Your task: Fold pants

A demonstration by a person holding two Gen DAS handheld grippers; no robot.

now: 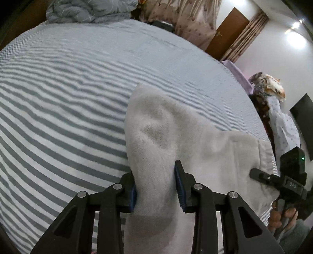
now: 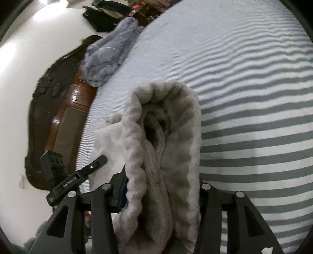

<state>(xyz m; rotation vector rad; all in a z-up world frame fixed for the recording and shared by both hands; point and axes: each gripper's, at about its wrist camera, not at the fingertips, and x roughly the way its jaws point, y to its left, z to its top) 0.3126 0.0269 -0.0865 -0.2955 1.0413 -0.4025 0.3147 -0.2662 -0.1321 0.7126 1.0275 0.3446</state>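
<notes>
The pants (image 1: 176, 136) are white fleece and lie over the striped bed (image 1: 68, 101). My left gripper (image 1: 156, 187) is shut on a bunched fold of the pants, fabric filling the gap between its blue pads. In the right wrist view my right gripper (image 2: 162, 187) is shut on the gathered waistband end of the pants (image 2: 162, 121), which stands up in a thick roll between the fingers. The right gripper also shows at the right edge of the left wrist view (image 1: 260, 174), at the pants' far edge. The left gripper shows in the right wrist view (image 2: 97, 161).
A crumpled grey-blue quilt (image 1: 88, 9) lies at the head of the bed, also in the right wrist view (image 2: 109, 58). A wooden headboard (image 2: 66, 117) and white wall are to the left. A wooden door (image 1: 227, 33) and hanging clothes (image 1: 281, 125) stand beyond the bed.
</notes>
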